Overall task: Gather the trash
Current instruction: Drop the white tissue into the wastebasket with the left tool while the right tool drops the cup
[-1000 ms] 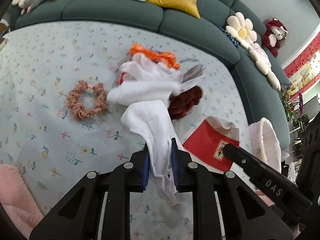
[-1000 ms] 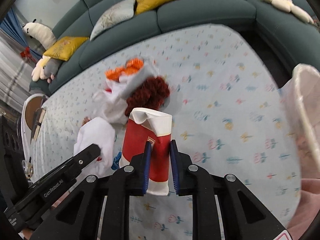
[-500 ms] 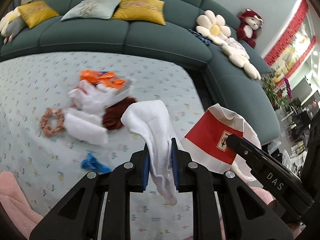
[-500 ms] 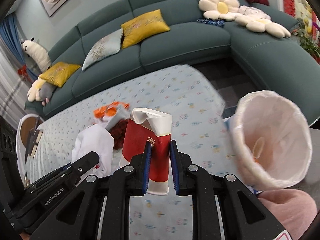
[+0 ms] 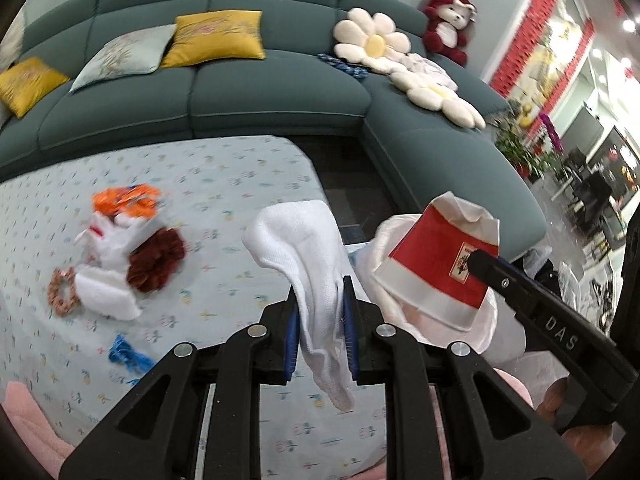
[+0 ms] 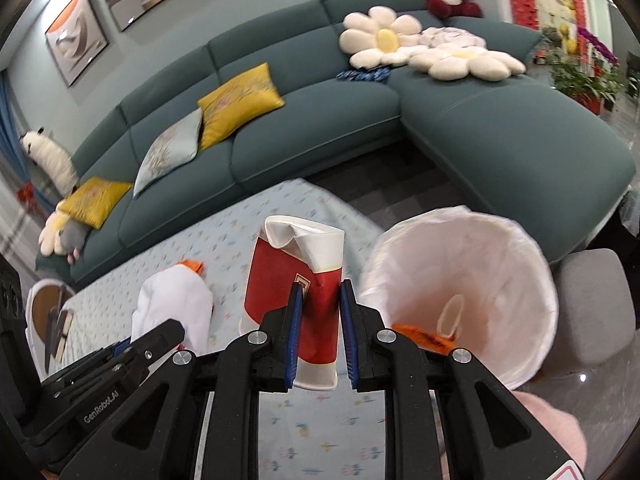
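A teal sectional sofa (image 6: 320,128) curves behind a bench (image 5: 208,200) draped in pale floral cloth.

The left hand-held gripper (image 5: 320,332) is clamped on a soft, knitted white cloth (image 5: 308,256) that droops between its blue pads; the right hand-held gripper (image 6: 319,328) pinches a crumpled red-and-white paper cup (image 6: 298,276), held upright. At 3 o'clock of the cup in the right wrist view stands a round bin with a thin white liner (image 6: 472,280), an orange wrapper (image 6: 424,336) inside. At 9 o'clock in the left wrist view, litter lies on the bench: white tissues (image 5: 108,280), an orange wrapper, a dark-red fuzzy scrunchie (image 5: 156,260), a tan scrunchie (image 5: 62,292) and a blue scrap (image 5: 126,354).
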Available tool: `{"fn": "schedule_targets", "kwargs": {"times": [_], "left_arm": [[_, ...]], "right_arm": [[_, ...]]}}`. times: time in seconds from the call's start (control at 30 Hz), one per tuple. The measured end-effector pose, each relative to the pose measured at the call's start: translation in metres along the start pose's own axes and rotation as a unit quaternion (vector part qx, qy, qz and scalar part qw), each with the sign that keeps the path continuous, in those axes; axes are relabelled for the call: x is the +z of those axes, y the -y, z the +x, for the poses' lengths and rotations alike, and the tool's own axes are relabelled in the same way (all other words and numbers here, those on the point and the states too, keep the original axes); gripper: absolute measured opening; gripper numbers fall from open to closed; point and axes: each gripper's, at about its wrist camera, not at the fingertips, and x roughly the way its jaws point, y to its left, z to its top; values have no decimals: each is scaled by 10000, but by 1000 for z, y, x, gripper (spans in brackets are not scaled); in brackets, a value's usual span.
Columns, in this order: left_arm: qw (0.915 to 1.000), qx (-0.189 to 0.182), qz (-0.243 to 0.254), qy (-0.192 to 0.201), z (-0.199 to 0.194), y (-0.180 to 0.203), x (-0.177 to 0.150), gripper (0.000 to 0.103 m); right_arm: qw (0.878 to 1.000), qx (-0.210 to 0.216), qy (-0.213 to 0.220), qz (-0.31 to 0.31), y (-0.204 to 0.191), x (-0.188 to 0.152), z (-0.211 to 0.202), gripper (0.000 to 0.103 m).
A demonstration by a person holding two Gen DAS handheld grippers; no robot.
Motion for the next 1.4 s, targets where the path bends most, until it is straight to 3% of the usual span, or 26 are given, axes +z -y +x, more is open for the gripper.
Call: {"fn": "schedule_targets", "kwargs": {"times": [0.53,1.0,1.07,1.1,1.13,1.4], "left_arm": [[9942,-412,973,-207,35,121,16,19],[9886,-668,1274,-450,67,163,13,23],[9889,-669,1234,-496,70,164,14,37],[9898,-625,1180,-486,71,163,15,51],[9907,-596,1147,-428,70,162,15,55],[9934,-425,1015,-339,67,147,18,57]], "right_arm": [[9964,-532,411,525,105,24,-24,18],[9939,-677,390,779,148,30,-13,17],[9944,-629,363,770,148,31,-10,17],[9946,-617,332,759,148,31,-7,17],[9948,-610,320,747,148,32,-6,17],[9957,-610,316,623,141,30,-8,19]]}}
